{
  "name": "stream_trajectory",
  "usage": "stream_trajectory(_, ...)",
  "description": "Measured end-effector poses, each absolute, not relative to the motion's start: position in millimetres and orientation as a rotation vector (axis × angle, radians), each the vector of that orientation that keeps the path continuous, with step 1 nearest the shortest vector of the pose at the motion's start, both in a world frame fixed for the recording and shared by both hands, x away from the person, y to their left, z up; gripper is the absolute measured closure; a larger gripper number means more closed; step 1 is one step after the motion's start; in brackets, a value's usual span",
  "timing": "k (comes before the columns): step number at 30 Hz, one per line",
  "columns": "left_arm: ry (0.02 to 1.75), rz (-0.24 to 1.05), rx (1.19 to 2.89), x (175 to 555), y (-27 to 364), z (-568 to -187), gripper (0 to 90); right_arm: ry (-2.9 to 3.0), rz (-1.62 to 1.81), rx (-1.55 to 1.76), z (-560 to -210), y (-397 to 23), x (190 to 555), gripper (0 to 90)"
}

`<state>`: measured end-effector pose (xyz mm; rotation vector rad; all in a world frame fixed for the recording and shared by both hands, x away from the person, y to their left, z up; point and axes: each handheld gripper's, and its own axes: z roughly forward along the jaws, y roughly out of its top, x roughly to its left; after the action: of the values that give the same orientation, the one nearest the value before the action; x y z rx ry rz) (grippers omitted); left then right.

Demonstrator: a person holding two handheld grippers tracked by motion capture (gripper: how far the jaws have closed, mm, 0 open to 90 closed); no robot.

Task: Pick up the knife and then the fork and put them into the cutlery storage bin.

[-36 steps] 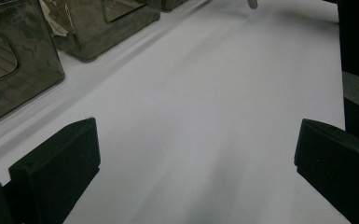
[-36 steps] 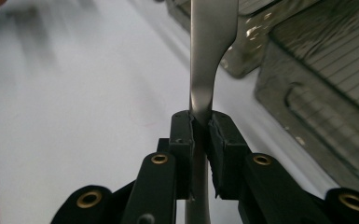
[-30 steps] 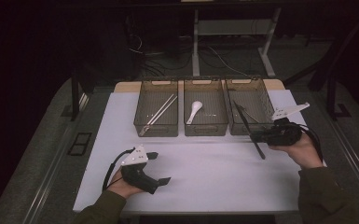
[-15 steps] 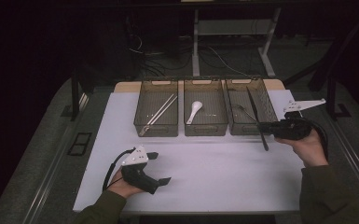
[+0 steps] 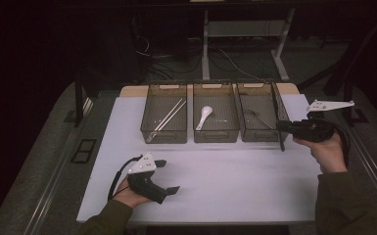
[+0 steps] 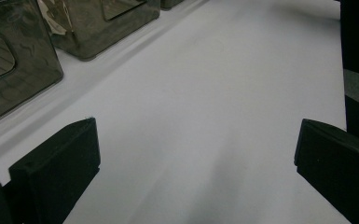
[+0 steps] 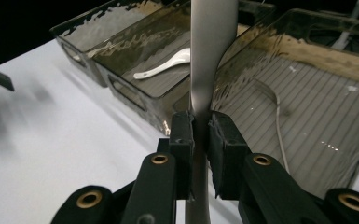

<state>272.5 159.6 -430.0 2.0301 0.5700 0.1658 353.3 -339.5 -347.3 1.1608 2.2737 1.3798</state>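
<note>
Right gripper (image 7: 200,128) clamped on long flat metal utensil handle (image 7: 212,51), above right smoked-plastic bin (image 7: 326,65). Left gripper (image 6: 196,163) jaws wide apart, empty, over white table sheet (image 6: 205,93).

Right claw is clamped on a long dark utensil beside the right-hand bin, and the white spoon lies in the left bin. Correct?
Not quite. The high view shows the white spoon in the middle bin, not the left. The right claw does clamp the long utensil by the right-hand bin.

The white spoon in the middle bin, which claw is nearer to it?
Right. The right claw hangs beside the right bin, near the white spoon; the left claw rests low on the table's near side.
</note>
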Motion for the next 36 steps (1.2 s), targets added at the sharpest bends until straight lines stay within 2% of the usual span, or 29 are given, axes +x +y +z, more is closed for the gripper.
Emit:
stream_trajectory(8,0.570,0.164,2.032,273.0,159.4,-430.1,0.0,2.224,1.363,1.152,-331.0,-340.4,362.3,80.0)
stream_trajectory(19,0.570,0.163,2.033,273.0,160.0,-429.6,0.0,2.184,1.290,1.192,-316.0,-339.9,395.8,80.0)
stream_trajectory(36,0.566,0.163,2.031,272.9,160.3,-429.4,0.0,2.174,1.155,1.305,-340.9,-342.7,435.6,79.9)
